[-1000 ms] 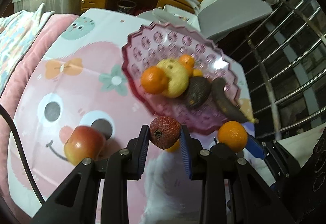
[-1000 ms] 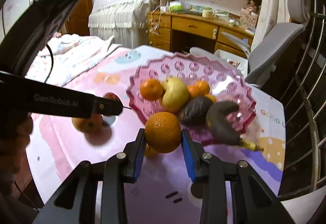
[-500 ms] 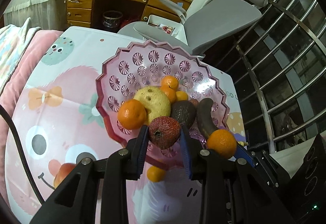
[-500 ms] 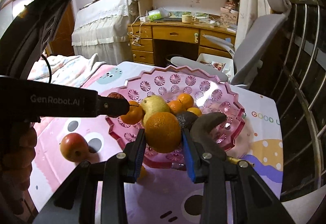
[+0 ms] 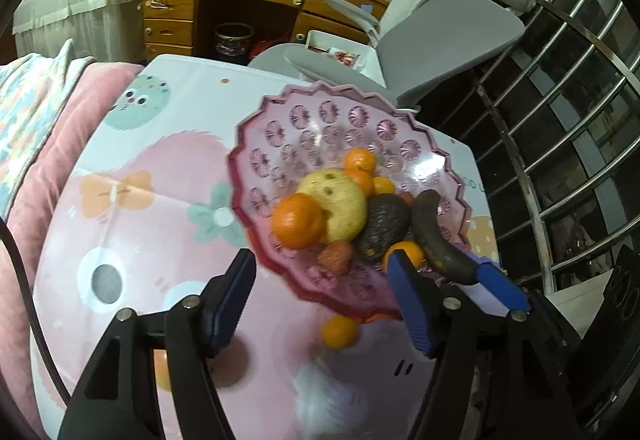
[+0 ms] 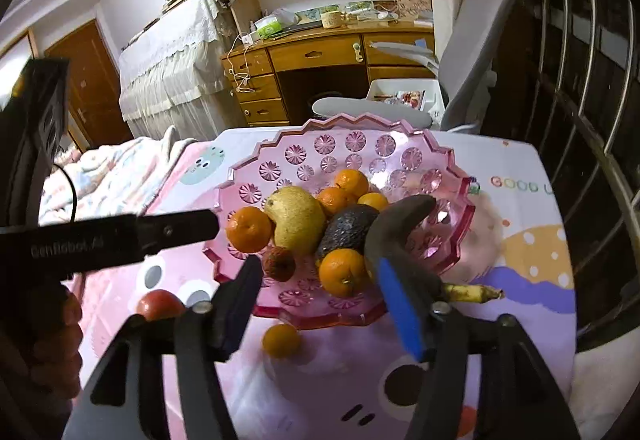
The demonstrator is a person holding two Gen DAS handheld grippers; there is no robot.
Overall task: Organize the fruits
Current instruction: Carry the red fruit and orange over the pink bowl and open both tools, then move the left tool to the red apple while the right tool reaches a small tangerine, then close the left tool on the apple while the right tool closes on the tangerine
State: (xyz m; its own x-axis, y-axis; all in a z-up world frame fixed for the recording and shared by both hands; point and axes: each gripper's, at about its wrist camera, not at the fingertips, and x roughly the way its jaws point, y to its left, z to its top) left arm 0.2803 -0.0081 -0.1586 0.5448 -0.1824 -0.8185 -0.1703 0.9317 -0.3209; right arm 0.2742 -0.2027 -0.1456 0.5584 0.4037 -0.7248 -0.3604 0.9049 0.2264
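Note:
A pink glass fruit bowl (image 5: 320, 128) (image 6: 452, 236) holds several oranges, a yellow pear (image 6: 296, 220), a dark avocado (image 6: 346, 226) and a blackened banana (image 6: 396, 228). A red lychee (image 5: 335, 258) (image 6: 279, 263) and an orange (image 6: 344, 272) (image 5: 404, 252) lie at the bowl's near edge. My left gripper (image 5: 320, 300) is open and empty just before the bowl. My right gripper (image 6: 320, 304) is open and empty, above the near rim. A small orange (image 6: 281, 340) (image 5: 339, 332) and a red apple (image 6: 160, 304) lie on the table.
The table has a pink cartoon cloth (image 6: 320, 392). A grey office chair (image 5: 448, 32), a wooden desk (image 6: 320, 60) and a metal railing (image 5: 560, 120) stand behind. A bed with a blanket (image 5: 24, 112) is at the left.
Both grippers have opened. The lychee left my left gripper and the orange left my right gripper; both now lie in the bowl's near edge.

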